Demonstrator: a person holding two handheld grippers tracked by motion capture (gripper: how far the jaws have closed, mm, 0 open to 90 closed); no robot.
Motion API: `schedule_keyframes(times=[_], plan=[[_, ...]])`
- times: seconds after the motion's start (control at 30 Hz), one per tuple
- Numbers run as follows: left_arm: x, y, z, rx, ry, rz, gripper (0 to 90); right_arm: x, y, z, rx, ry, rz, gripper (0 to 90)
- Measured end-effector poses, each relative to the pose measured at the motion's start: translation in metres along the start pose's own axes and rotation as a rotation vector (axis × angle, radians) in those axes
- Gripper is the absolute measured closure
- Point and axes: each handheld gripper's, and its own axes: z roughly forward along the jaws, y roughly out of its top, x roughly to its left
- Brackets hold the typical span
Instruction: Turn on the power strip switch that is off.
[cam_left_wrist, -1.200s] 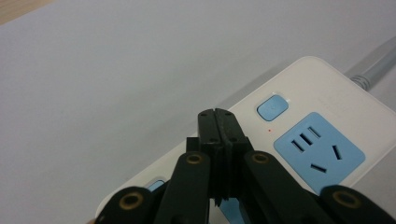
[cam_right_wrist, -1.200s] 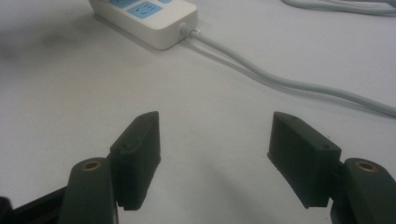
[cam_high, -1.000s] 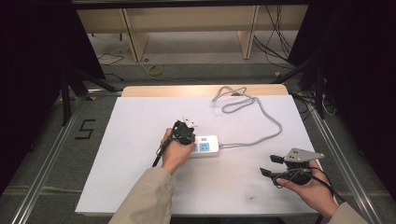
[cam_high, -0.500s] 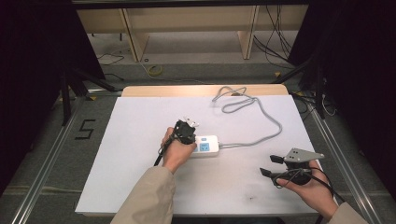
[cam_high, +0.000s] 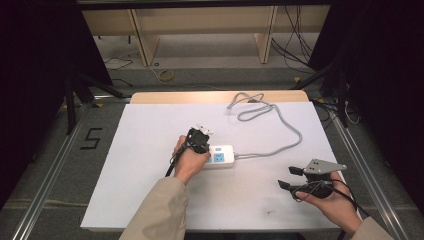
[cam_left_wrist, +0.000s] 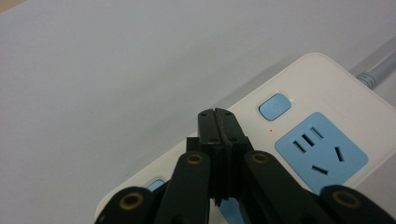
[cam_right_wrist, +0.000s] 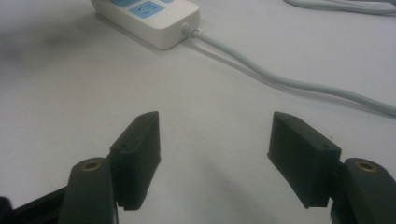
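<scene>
1 white power strip (cam_high: 218, 156) on table (cam_high: 150, 200), long axis left-right, cable (cam_high: 280, 145) leaving its right end. Left gripper (cam_left_wrist: 218, 122) jaws clenched empty above it; right gripper (cam_right_wrist: 212, 154) jaws released.

We found the power strip (cam_high: 218, 156) lying on the table (cam_high: 150, 200) near its middle. Its cable (cam_high: 280, 147) ran off to the right, then curved back to a loose coil near the far edge. The left gripper (cam_high: 197, 140) stood over the strip's left end, jaws together above the strip's top. The right gripper (cam_high: 290, 177) sat well apart to the right, nearer the front edge, its jaws spread and pointing left toward the strip.
</scene>
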Motion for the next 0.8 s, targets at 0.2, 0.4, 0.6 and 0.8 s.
schedule_keyframes(times=[0.2,0.4,0.6,0.8], plan=[[-0.001,0.0015,0.0005,0.009,0.004,0.004,90.0,0.0,-0.0001,0.0002,0.001,0.0,0.0,34.3],[-0.0011,0.0029,0.0006,0.021,0.007,0.015,90.0,0.0001,-0.0001,0.0002,0.001,0.001,-0.002,34.3],[0.0001,0.0032,0.0009,0.022,0.0,0.01,90.0,0.0002,-0.0003,0.0004,0.001,0.002,-0.001,34.4],[-0.0001,0.003,0.0009,0.023,-0.001,0.023,90.0,0.0005,-0.0004,0.0008,0.003,0.002,-0.001,34.4]])
